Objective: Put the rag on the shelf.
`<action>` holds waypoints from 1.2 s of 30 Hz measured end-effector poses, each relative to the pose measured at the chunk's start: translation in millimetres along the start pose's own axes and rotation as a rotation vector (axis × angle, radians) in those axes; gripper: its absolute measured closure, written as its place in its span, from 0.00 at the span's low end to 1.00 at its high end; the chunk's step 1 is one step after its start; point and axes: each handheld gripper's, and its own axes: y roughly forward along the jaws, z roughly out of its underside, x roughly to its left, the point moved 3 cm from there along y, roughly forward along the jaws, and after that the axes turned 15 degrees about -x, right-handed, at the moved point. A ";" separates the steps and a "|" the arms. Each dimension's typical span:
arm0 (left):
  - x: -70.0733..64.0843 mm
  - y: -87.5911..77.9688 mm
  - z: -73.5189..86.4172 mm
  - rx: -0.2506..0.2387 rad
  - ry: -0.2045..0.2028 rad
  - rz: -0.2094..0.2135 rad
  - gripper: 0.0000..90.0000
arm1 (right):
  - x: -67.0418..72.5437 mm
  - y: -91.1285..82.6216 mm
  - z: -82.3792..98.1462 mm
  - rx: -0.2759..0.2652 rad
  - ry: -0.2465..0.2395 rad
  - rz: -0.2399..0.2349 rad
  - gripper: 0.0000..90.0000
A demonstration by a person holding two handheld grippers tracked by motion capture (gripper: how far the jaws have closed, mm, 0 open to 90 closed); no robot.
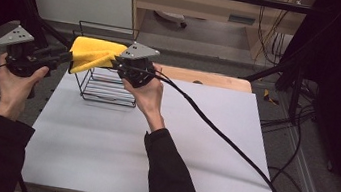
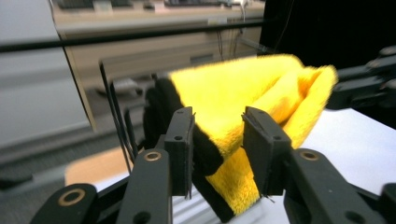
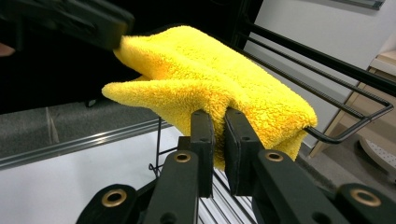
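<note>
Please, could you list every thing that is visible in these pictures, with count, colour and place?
cloth: one, yellow, draped over the top of the rack, held at both ends
wire rack: one, black, far left part of the table
table: one, white top, centre
cables: several, black, across the table and on the floor at right
left gripper: one, black, shut on the cloth
right gripper: one, black, shut on the cloth
hands: two, each holding a gripper

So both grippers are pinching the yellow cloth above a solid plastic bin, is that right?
Not quite. Both the left gripper and right gripper pinch the yellow cloth, but it's above a black wire rack, not a solid plastic bin; the high view shows it.
</note>
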 end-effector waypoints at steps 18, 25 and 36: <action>4.8 6.5 24.4 0.048 -0.055 0.014 0.96 | 3.9 -11.0 2.9 0.000 0.083 -0.017 0.68; 1.8 10.9 31.7 0.061 -0.020 0.017 0.97 | -0.4 -6.7 7.9 0.027 0.110 0.061 0.57; 5.9 18.1 43.2 0.062 -0.027 -0.003 0.97 | -9.0 9.4 44.2 0.079 0.155 0.152 0.89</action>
